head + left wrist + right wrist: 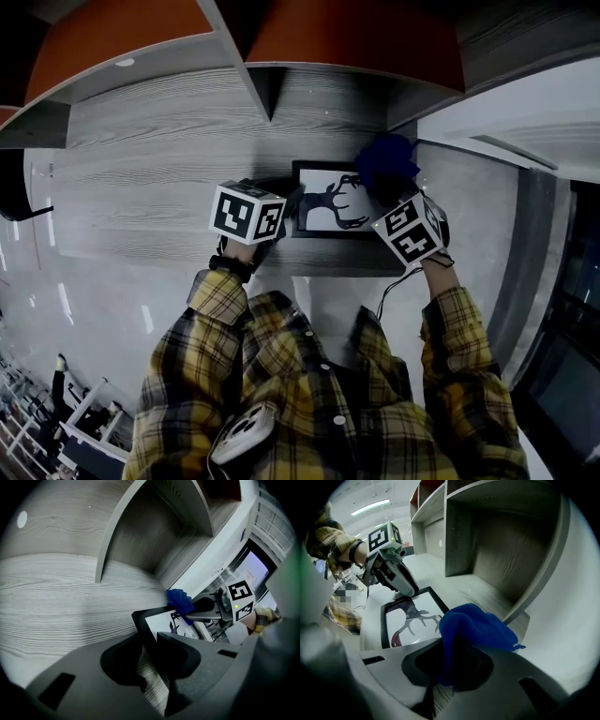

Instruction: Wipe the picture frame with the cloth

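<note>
— What is the left gripper (pixel 149 644) doing?
— Its jaws stand fairly wide, yet they are closed against the left edge of the picture frame (pixel 323 202), one jaw on each side of the black border.
— And the right gripper (pixel 440 677)?
— It is clamped on the blue cloth (pixel 476 625), which bunches up out of the jaws. The bundle hangs over the frame's far right corner. I cannot tell whether it touches.
— Where is the frame itself?
— On the grey wood-grain table (pixel 150 187), between the two grippers. It shows a dark antlered deer on white.
— What lies beyond the frame?
— Open shelf compartments (pixel 506 541) of the same grey wood rise from the back of the table, with orange panels (pixel 112 37) above them. To the frame's right runs a pale smooth wall (pixel 576 620).
— And on the near side of the frame?
— The person's yellow plaid sleeves (pixel 459 328).
</note>
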`<state>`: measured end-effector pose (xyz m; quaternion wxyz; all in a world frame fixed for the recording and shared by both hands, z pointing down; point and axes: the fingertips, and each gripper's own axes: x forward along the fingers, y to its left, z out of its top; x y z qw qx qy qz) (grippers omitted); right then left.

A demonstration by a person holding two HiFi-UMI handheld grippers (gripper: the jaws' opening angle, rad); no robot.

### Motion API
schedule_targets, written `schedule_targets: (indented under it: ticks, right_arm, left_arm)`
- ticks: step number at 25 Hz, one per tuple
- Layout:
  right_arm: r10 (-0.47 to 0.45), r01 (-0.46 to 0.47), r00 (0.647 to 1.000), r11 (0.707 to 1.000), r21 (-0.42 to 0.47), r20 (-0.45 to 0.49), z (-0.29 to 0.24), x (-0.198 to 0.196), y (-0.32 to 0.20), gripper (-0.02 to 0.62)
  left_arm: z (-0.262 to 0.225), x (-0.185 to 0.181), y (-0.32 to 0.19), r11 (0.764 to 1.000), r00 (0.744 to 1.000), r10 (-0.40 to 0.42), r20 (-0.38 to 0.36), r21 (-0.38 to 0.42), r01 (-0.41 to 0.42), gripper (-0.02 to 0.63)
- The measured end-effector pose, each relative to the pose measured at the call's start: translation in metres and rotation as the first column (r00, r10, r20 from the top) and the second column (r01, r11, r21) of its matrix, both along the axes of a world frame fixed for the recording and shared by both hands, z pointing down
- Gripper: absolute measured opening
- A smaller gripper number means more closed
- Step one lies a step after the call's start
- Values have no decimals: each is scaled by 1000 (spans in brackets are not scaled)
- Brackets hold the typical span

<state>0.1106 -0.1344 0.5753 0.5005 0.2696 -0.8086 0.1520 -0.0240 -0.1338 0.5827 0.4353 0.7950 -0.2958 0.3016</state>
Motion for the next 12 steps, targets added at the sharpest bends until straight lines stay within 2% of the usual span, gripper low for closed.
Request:
schedule_targets:
  ticks: [12]
  right_arm:
    - [-17,23,999,992,-124,51,-3,-5,64,52]
  left_arm:
    - [-1,-1,0,1000,1000,-8,4,-11,8,104]
